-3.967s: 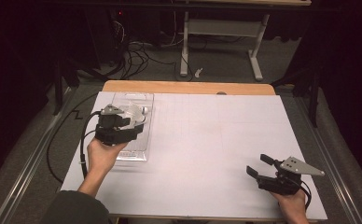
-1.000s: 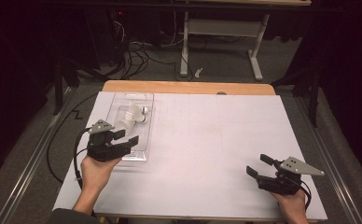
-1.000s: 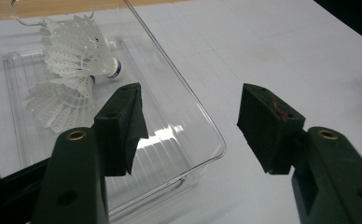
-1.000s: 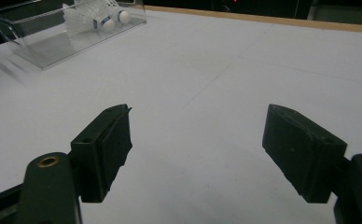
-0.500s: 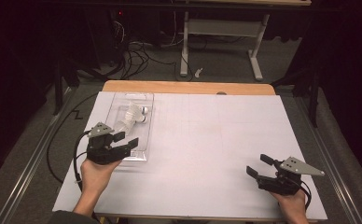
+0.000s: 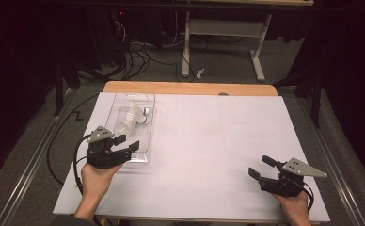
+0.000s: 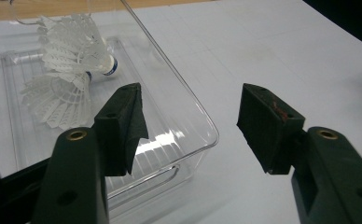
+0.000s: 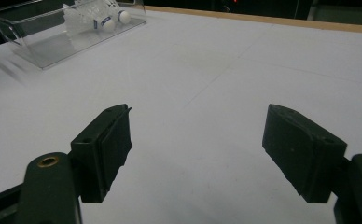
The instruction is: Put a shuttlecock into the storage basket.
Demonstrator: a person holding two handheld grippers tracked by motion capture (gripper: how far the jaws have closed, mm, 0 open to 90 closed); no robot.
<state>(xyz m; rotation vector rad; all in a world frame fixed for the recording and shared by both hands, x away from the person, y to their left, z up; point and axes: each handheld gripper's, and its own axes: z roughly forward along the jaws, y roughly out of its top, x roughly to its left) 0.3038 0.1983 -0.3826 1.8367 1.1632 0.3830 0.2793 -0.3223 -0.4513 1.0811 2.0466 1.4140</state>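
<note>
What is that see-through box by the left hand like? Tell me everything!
The clear box is a long, shallow tray of glossy transparent plastic with rounded corners, fine ridges on its floor and no lid. It lies flat on the white table cover, at the left side. Two white feathered shuttlecocks lie in its far half; its near half holds nothing. The left tool hovers open at its near end, with nothing between the jaws.
</note>
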